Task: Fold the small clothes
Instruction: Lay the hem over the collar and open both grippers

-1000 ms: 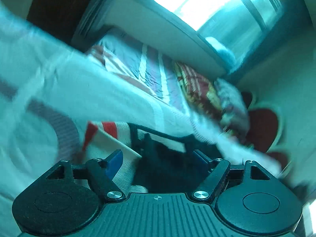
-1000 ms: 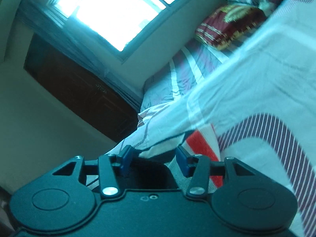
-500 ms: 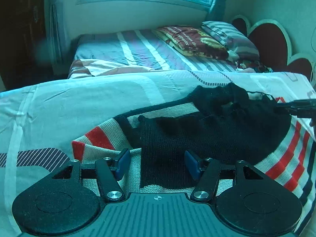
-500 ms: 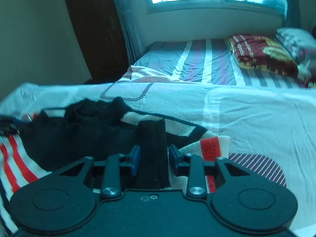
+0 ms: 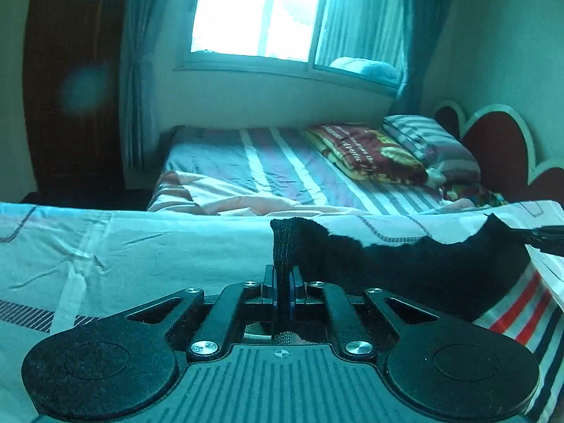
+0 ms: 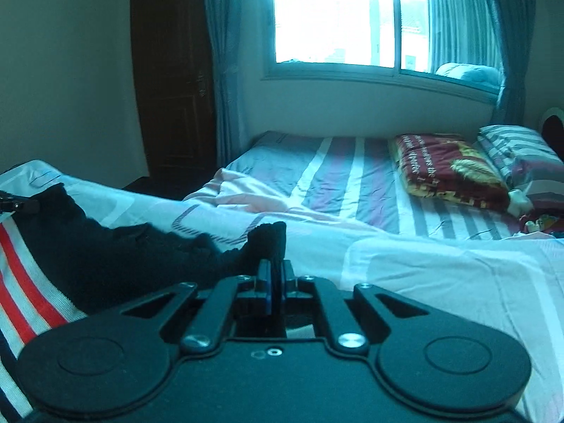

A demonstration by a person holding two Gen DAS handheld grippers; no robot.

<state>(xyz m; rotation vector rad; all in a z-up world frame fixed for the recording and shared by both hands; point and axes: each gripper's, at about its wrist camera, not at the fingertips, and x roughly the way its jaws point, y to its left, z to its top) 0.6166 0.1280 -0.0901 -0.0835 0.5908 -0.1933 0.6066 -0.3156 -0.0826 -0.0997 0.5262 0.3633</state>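
Near bed (image 5: 105, 246): pale sheet, wrinkled. Far bed (image 5: 268, 172): striped sheet, folded red blanket (image 5: 370, 155) and striped pillow (image 5: 430, 144) at its right end, red headboard (image 5: 500, 148) behind. Window (image 6: 352, 17) above far bed, curtains (image 6: 222, 70) each side. Dark door (image 6: 169, 88) at left.

The small knitted sweater (image 5: 405, 268) is black with red, white and dark blue stripes at its edge. The light bed sheet (image 5: 141, 246) has thin striped bands. The far bed (image 6: 335, 172) has purple, blue and white stripes, and its folded blanket (image 6: 447, 172) is dark red and yellow
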